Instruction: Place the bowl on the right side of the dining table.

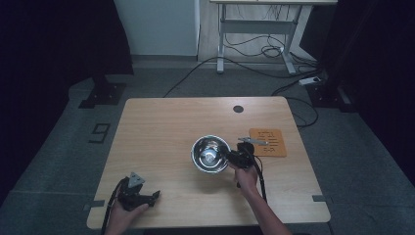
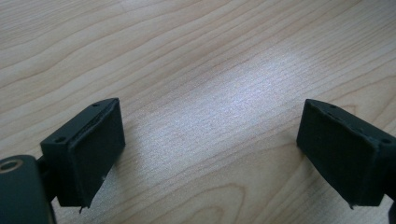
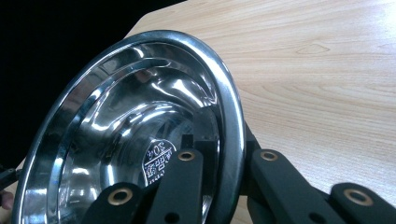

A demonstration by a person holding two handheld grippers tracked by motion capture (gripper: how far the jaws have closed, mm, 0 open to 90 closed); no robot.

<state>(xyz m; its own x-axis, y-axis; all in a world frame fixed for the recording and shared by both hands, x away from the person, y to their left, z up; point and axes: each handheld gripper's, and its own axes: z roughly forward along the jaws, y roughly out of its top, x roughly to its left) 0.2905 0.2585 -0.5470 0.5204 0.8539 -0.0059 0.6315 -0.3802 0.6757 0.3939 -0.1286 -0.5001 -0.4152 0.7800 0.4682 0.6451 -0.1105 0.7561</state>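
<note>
A shiny steel bowl point(image 1: 209, 152) sits near the middle of the wooden table point(image 1: 161, 122). My right gripper point(image 1: 230, 156) is shut on its right rim. In the right gripper view one jaw lies inside the bowl point(image 3: 140, 107) and the other outside, and the right gripper point(image 3: 227, 140) pinches the rim between them. A stamped mark shows on the bowl's bottom. Whether the bowl rests on the table or is tipped up I cannot tell. My left gripper point(image 1: 154, 197) lies near the table's front left edge. The left gripper point(image 2: 210, 140) stands open over bare wood.
A brown square mat point(image 1: 269, 142) lies just right of the bowl. A black round grommet point(image 1: 238, 108) sits near the table's far edge. Cables and a desk frame point(image 1: 254, 34) are on the floor beyond the table.
</note>
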